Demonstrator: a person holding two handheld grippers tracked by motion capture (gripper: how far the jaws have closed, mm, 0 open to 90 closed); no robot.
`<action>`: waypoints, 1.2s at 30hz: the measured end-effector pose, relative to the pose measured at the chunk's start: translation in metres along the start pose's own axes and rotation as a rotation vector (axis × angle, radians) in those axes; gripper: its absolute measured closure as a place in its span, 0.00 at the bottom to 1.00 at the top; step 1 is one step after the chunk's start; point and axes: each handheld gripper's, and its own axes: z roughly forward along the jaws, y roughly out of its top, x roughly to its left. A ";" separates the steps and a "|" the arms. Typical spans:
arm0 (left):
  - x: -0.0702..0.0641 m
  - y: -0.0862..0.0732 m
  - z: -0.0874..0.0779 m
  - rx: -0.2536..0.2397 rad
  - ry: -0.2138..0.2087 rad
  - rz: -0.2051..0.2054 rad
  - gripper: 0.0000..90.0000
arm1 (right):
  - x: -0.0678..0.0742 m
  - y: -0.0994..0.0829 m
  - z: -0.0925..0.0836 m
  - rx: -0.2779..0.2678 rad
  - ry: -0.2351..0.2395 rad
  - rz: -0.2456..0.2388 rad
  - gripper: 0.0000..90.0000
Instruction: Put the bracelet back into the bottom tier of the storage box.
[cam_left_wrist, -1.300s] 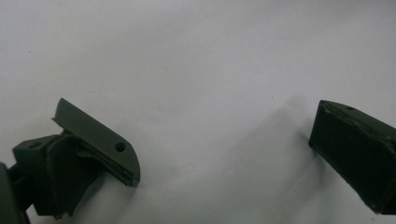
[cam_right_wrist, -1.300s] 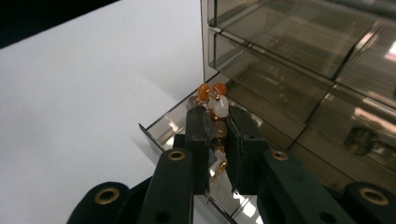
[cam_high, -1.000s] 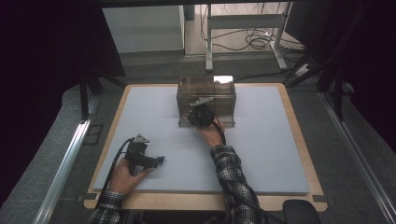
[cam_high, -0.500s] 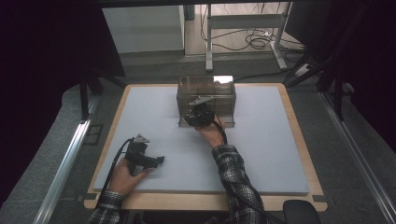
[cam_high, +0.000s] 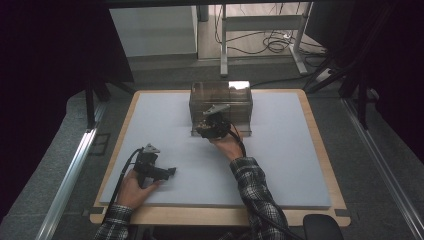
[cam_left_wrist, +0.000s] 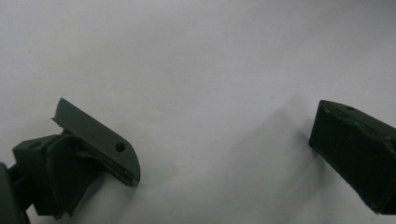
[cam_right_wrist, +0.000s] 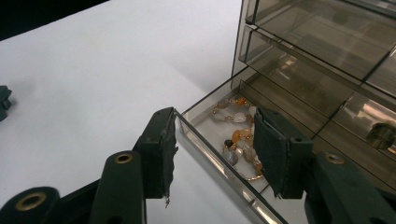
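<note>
A smoked-plastic drawer cabinet (cam_high: 221, 107) stood on the pale mat (cam_high: 300, 160) near the middle of the table's far edge. Its lowest drawer (cam_right_wrist: 219, 140) was pulled partly out toward the person, and a beaded necklace (cam_right_wrist: 236, 135) of white, orange and dark stones on a gold chain lay inside it.

The right gripper (cam_high: 214, 125) was at the front of the cabinet. In the right gripper view its jaws stood partly apart, straddling the front wall of the open drawer: one jaw outside over the mat, the other inside, just beside the beads. Whether either pad actually touched the wall could not be told for certain; nothing was clamped between them.

The left gripper (cam_high: 152, 169) rested low over the mat near the table's near left corner, held in the person's left hand (cam_high: 131, 189), well apart from the cabinet. In the left gripper view its jaws were spread wide, with bare mat between them and nothing held.

No label, brand or writing could be read on the cabinet, the grippers or the mat.
</note>
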 end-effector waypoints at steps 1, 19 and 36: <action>0.000 0.000 0.000 0.000 0.000 0.000 0.00 | 0.001 0.000 -0.002 -0.004 -0.001 0.002 0.54; 0.000 0.000 0.000 -0.001 -0.001 0.000 0.00 | 0.004 -0.001 -0.020 -0.004 0.007 -0.013 0.46; 0.000 0.000 0.000 -0.001 -0.001 0.003 0.00 | 0.007 -0.002 -0.037 0.023 0.014 -0.030 0.33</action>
